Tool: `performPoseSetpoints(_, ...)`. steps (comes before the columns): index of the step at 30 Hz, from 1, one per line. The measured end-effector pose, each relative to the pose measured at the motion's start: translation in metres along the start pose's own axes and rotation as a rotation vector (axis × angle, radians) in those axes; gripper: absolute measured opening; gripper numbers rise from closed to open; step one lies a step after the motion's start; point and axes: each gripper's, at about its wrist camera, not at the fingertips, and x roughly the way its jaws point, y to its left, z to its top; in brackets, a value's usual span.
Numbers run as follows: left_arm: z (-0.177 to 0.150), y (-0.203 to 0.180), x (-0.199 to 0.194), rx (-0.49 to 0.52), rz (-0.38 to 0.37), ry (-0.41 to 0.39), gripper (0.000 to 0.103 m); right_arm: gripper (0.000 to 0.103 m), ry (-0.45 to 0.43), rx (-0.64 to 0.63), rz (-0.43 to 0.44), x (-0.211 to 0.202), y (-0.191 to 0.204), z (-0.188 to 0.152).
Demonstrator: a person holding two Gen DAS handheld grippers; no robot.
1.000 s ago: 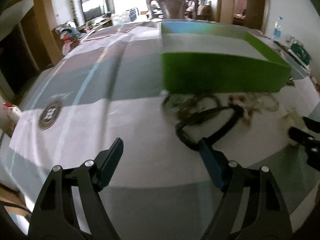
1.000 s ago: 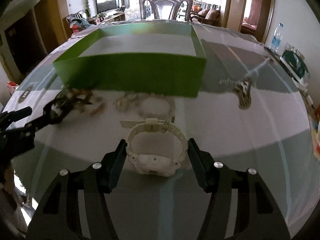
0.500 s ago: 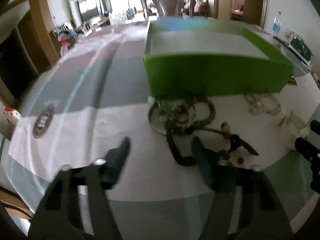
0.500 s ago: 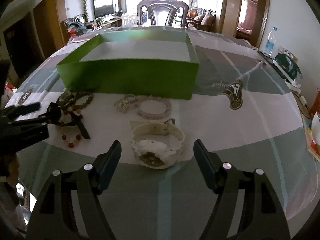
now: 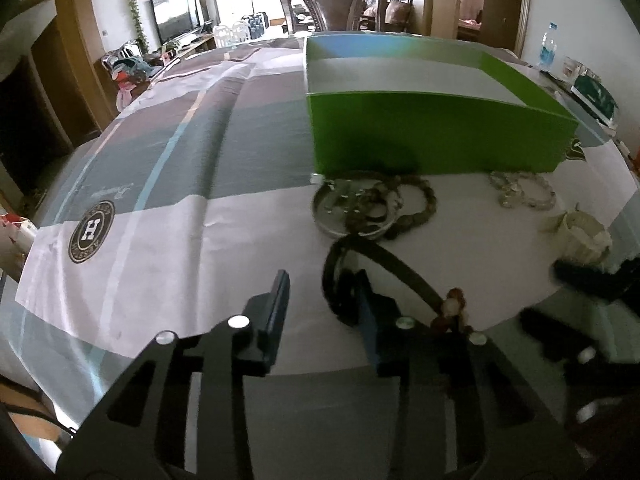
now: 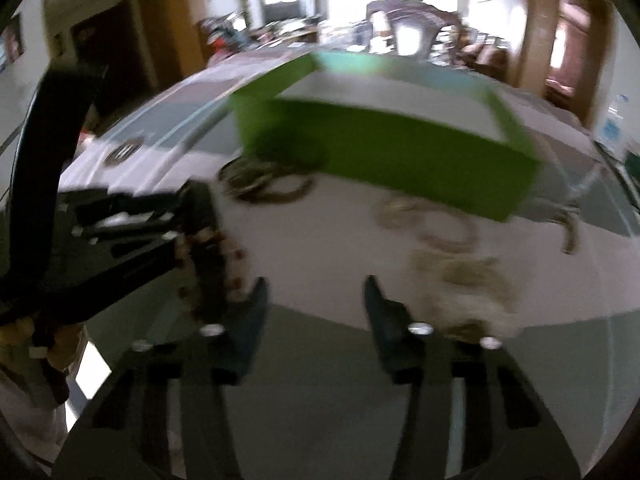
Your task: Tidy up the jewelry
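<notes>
Seen first from the left wrist camera, the left gripper (image 5: 322,292) points down at a table under a grey, white and blue patterned cloth (image 5: 160,240). Its jaws are closing with only bare cloth in the gap between them, so they are released and grasp nothing. A black strap loop (image 5: 376,252) lies just beside and partly behind the right-hand finger; whether it touches that finger cannot be told. A string of reddish-brown beads (image 5: 454,304) lies over the strap's near end. Beyond the strap sit a silver bangle (image 5: 332,216) and a brown beaded bracelet (image 5: 424,204), overlapping each other, just in front of an open green box (image 5: 432,140). A pale crystal bracelet (image 5: 524,194) lies to the right, also near the box wall, and a cream wristwatch (image 5: 584,232) lies at the right edge beside the blurred right gripper (image 5: 576,292). A round dark logo (image 5: 91,231) marks the cloth on the left.

Next, the right wrist camera gives a motion-blurred view. The right gripper's jaws are closing over bare cloth, empty. The cream wristwatch (image 6: 464,284) lies just outside the right-hand finger, not between the jaws. The left gripper (image 6: 132,240) enters from the left, with the black strap and reddish beads at its tip. The green box (image 6: 384,152) stands behind the bracelets.
</notes>
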Motion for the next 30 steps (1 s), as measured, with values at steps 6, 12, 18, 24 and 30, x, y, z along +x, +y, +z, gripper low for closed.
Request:
performPoseSetpoints(6,-0.004,0.003,0.001,0.011,-0.011,-0.008,0.036,0.041,0.023,-0.03,0.1,0.015,0.015,0.006)
performPoseSetpoints(12,-0.005,-0.003,0.005,0.017,-0.019,0.005,0.036,0.008,0.022,-0.063,0.127,0.024,0.021,0.01)
performPoseSetpoints(18,-0.004,-0.002,0.006,0.012,0.005,0.003,0.047,0.008,0.023,-0.031,0.052,0.016,0.011,0.007)
performPoseSetpoints(24,-0.005,0.005,0.007,-0.007,0.044,0.001,0.049,0.008,-0.036,0.038,-0.085,-0.021,-0.026,-0.007)
performPoseSetpoints(30,-0.006,0.008,0.006,-0.023,0.073,0.009,0.049,0.008,-0.077,0.126,-0.144,-0.041,-0.063,-0.009)
